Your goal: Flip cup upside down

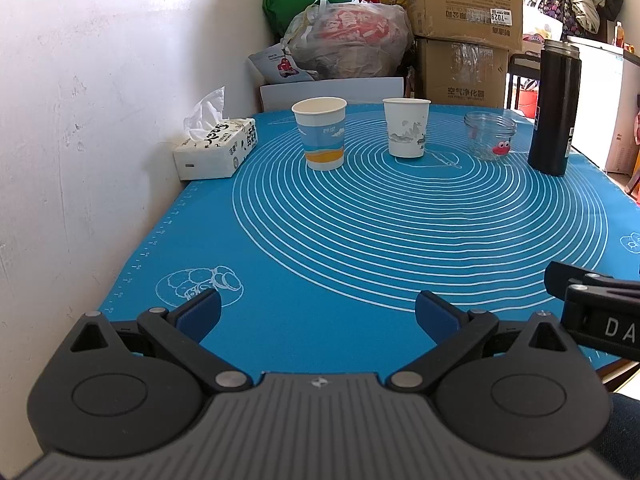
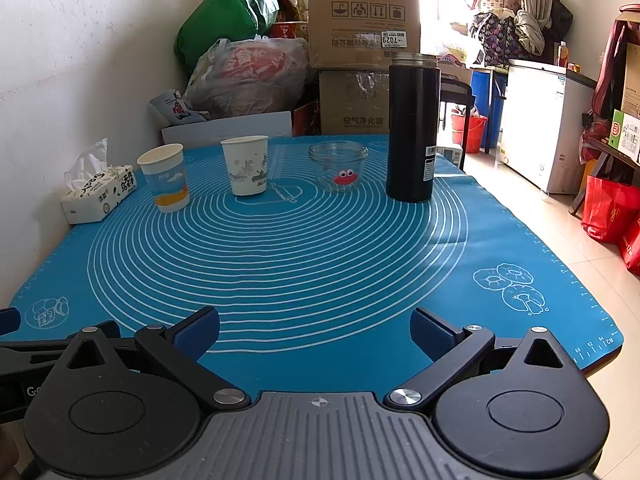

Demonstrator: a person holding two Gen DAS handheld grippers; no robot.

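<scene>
Two paper cups stand upright, mouths up, at the far side of the blue mat (image 1: 360, 240). One has a blue and orange print (image 1: 321, 133) (image 2: 165, 177). The other is white with a grey print (image 1: 406, 127) (image 2: 245, 165). My left gripper (image 1: 318, 314) is open and empty, low over the mat's near edge, far from both cups. My right gripper (image 2: 315, 330) is open and empty too, beside the left one; part of it shows at the right edge of the left wrist view (image 1: 592, 300).
A small glass jar with a red face (image 1: 491, 135) (image 2: 338, 165) and a tall black flask (image 1: 556, 107) (image 2: 412, 128) stand right of the cups. A tissue box (image 1: 218, 148) (image 2: 100, 194) sits by the wall. Boxes and bags are stacked behind the table.
</scene>
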